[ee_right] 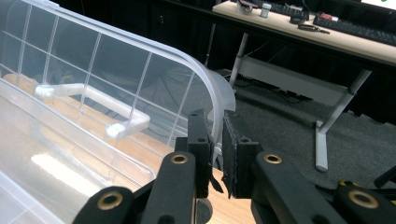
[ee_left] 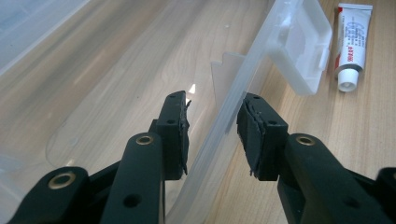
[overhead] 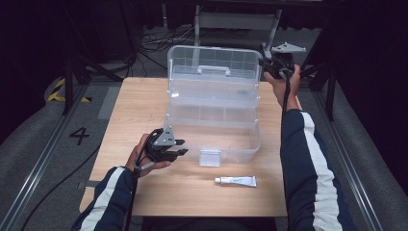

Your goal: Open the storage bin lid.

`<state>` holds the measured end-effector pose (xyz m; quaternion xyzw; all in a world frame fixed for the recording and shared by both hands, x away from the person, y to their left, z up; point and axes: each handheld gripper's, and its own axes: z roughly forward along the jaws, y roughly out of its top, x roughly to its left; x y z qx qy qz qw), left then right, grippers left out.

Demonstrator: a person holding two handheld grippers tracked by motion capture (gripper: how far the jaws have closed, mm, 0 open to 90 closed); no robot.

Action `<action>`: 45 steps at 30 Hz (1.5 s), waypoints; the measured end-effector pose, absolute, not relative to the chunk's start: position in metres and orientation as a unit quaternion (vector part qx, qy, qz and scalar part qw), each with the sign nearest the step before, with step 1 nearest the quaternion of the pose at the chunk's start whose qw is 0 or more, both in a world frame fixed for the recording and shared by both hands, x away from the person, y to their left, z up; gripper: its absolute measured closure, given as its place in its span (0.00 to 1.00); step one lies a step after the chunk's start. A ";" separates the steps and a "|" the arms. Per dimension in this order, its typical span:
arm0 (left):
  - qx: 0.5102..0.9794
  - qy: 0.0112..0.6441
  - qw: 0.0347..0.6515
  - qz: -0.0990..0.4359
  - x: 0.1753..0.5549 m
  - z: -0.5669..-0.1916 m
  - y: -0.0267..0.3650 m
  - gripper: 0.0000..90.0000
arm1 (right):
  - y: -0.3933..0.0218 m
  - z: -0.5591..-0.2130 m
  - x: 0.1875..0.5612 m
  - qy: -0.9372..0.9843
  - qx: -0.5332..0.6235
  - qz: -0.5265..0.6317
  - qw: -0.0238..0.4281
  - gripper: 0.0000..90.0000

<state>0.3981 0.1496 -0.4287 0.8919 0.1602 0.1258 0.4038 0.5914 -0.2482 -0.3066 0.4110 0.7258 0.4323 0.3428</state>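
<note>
A clear plastic box [overhead: 250, 144] stands on the wooden table [overhead: 144, 101], its lid [overhead: 214, 60] raised upright at the back. My left gripper [overhead: 182, 147] is at the box's front left corner. In the left gripper view it [ee_left: 212, 128] is open, one jaw inside and one outside the front wall [ee_left: 243, 84], with a gap on each side. My right gripper [overhead: 265, 65] is up at the lid's top right corner. In the right gripper view it [ee_right: 215, 144] is shut on the lid's curved edge [ee_right: 212, 93]. The lid's handle [ee_right: 93, 100] shows through the plastic.
A white glue tube [overhead: 235, 181] [ee_left: 352, 44] lies near the table's front edge, right of the box's hanging latch [overhead: 210, 157] [ee_left: 301, 42]. Black frame posts [overhead: 70, 77] flank the table. Cables [overhead: 154, 43] lie on the floor behind it.
</note>
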 end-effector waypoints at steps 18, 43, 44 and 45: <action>0.892 0.156 0.406 0.124 0.399 -0.429 0.149 0.71 | -0.251 -0.324 0.627 0.736 0.417 0.428 0.318 0.90; 0.890 0.156 0.410 0.123 0.398 -0.430 0.150 0.70 | -0.253 -0.349 0.654 0.754 0.440 0.402 0.277 1.00; 0.890 0.158 0.410 0.125 0.397 -0.430 0.150 0.70 | -0.252 -0.352 0.654 0.756 0.440 0.399 0.275 1.00; 0.890 0.156 0.409 0.126 0.397 -0.430 0.150 0.70 | -0.252 -0.352 0.654 0.756 0.440 0.399 0.275 1.00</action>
